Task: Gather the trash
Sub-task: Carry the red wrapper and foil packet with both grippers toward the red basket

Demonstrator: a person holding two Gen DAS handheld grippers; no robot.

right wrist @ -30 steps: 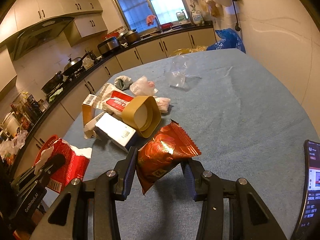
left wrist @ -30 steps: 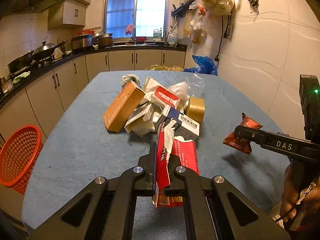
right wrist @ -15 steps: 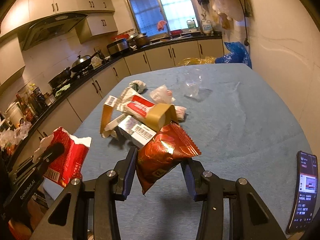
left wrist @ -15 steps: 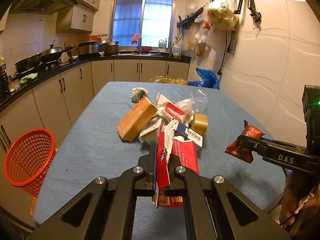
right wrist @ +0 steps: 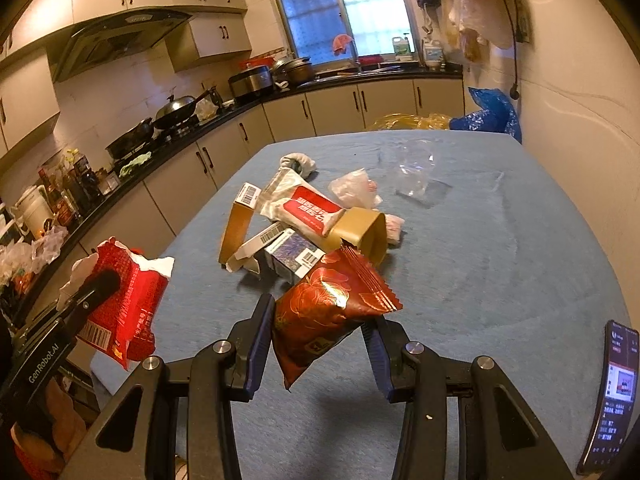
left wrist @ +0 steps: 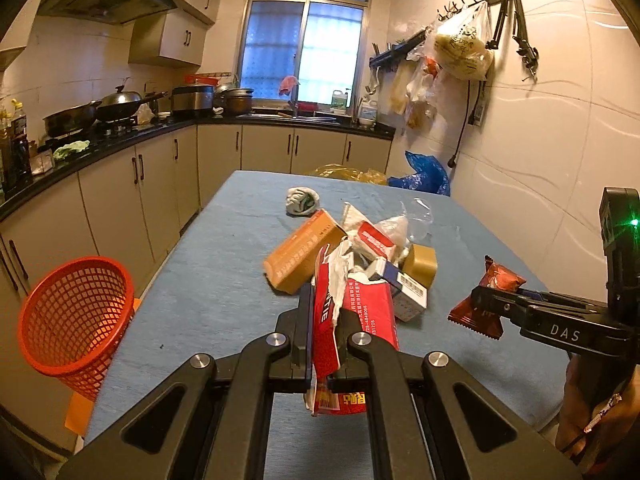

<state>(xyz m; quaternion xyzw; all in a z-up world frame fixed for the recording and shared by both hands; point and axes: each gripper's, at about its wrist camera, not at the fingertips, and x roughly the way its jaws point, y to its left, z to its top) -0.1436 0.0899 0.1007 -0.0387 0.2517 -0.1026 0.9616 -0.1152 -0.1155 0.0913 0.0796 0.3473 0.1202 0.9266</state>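
Left gripper [left wrist: 325,322] clamped on torn red packet [left wrist: 328,320], long axis upright, above blue table [left wrist: 192,304] right of orange basket [left wrist: 76,320], right gripper [right wrist: 320,334] squeezing red snack bag [right wrist: 328,312], tilted, crimped end up-right.

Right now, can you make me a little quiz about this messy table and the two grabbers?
1. True or false: the left gripper has its fingers shut on a torn red packet.
2. What does the right gripper hold? A) the gold box B) a red snack bag C) the phone
3. Fill in: the orange basket stands off the table's ____ edge in the left wrist view.

Key
1. True; the packet hangs pinched between them.
2. B, the red snack bag. The gold box lies in the pile on the table, and the phone sits near the table's right edge.
3. Left.
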